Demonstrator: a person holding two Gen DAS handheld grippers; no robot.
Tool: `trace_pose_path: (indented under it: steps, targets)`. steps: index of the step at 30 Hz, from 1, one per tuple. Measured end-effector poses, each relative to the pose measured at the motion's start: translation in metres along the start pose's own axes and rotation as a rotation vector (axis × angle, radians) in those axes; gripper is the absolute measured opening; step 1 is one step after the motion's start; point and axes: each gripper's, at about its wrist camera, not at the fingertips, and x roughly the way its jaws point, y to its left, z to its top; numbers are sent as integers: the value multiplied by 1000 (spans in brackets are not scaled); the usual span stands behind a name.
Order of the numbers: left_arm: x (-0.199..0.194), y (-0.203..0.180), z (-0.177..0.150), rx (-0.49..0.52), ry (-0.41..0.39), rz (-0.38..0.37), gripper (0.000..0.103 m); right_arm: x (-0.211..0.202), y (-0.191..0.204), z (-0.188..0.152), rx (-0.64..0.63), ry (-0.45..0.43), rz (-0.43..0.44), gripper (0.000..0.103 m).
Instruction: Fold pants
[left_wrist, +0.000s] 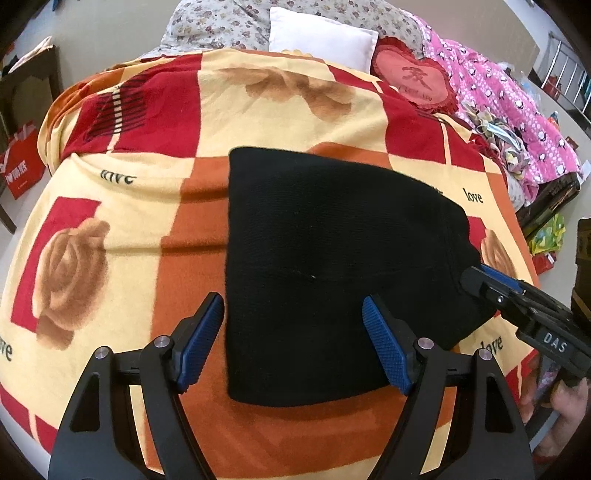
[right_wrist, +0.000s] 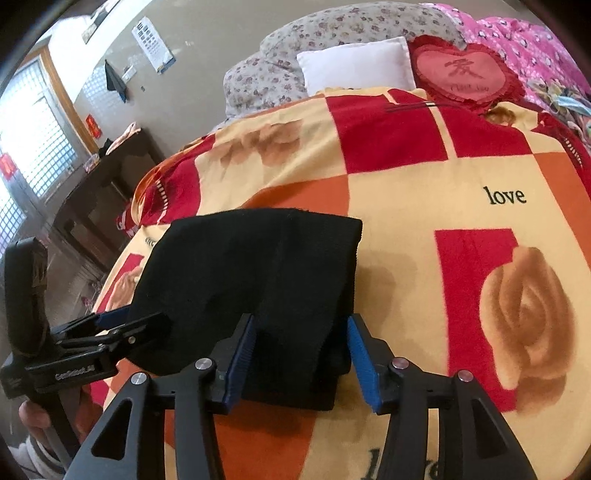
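The black pants (left_wrist: 332, 258) lie folded into a compact block on the rose-patterned blanket (left_wrist: 122, 221). My left gripper (left_wrist: 293, 321) is open, its blue pads astride the block's near left part, just above the cloth. My right gripper (right_wrist: 301, 343) is open too, its pads either side of the block's near right corner (right_wrist: 295, 350). In the left wrist view the right gripper (left_wrist: 476, 277) comes in from the right at the pants' edge. In the right wrist view the left gripper (right_wrist: 122, 325) comes in from the left. Neither holds cloth.
A white pillow (left_wrist: 321, 37), a red heart cushion (left_wrist: 417, 79) and a pink quilt (left_wrist: 509, 103) lie at the bed's head. A dark wooden table (right_wrist: 99, 192) stands left of the bed. A red bag (left_wrist: 20, 162) sits on the floor.
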Motion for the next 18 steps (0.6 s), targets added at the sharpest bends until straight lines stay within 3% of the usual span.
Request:
trace_pose_path:
  steps: [5,18]
  targets:
    - [-7,16,8,-41,-22,-28,78,9,-11,4,44,13,33,52]
    - [16,25,14,-79,62,-131,78,31,-19,10,97,49,132,61]
